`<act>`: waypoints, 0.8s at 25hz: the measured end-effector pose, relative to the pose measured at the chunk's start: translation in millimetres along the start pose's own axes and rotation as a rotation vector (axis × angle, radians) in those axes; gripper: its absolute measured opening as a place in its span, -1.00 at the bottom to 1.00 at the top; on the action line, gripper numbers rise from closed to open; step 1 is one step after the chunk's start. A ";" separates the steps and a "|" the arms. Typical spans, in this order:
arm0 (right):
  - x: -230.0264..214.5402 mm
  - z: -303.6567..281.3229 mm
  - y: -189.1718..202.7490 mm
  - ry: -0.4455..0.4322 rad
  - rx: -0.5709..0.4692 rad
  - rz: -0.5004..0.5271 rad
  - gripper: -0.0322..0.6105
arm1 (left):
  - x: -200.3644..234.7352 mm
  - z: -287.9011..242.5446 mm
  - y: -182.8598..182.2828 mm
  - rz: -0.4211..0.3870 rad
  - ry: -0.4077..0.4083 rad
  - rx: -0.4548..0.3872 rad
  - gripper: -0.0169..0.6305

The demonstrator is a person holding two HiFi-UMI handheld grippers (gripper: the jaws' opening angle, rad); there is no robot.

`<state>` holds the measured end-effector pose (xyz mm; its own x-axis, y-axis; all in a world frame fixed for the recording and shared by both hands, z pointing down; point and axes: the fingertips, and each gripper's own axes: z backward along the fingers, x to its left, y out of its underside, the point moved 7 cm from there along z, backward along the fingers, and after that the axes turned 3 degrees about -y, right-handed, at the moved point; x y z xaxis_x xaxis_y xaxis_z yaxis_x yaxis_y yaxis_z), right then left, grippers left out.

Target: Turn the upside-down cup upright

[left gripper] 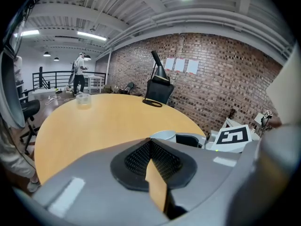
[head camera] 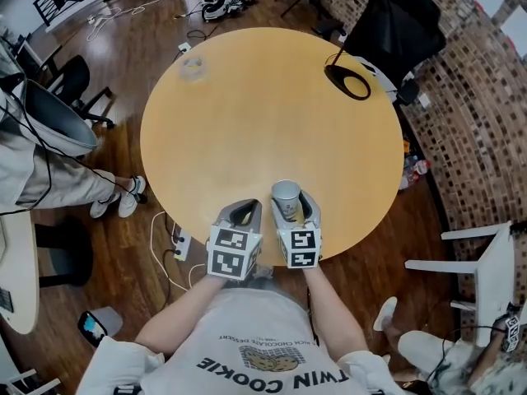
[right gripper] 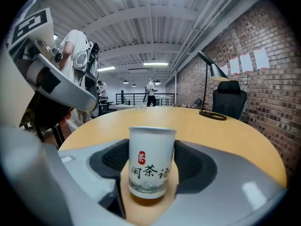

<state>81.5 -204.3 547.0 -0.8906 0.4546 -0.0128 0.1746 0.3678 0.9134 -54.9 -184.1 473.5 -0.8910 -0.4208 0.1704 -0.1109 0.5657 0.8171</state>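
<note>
A white paper cup with black characters and a red mark stands upright, mouth up, near the front edge of the round wooden table. My right gripper is shut on the cup, with a dark pad against each side and the cup's base on the wood. Beside it on the left, my left gripper is shut with nothing in it. In the left gripper view only a thin sliver of table shows between the pads of the left gripper, and the cup's rim peeks out just beyond.
A small clear container sits at the table's far left. A black lamp base lies at the far right, with an office chair behind it. A seated person's legs are left of the table, and a white chair is at right.
</note>
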 end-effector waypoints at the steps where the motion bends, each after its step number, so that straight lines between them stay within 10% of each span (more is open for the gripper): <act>1: 0.8 1.6 2.5 0.002 -0.005 -0.009 0.03 | -0.5 -0.2 -0.1 -0.002 0.001 0.000 -0.94; 20: 11.0 30.0 22.0 -0.031 0.043 0.007 0.03 | -15.7 -2.8 1.1 -0.005 0.003 0.000 -0.94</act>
<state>88.2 -166.9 554.8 -0.8762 0.4816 -0.0195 0.1994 0.3990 0.8950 -39.8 -178.8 473.2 -0.8893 -0.4255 0.1678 -0.1155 0.5638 0.8178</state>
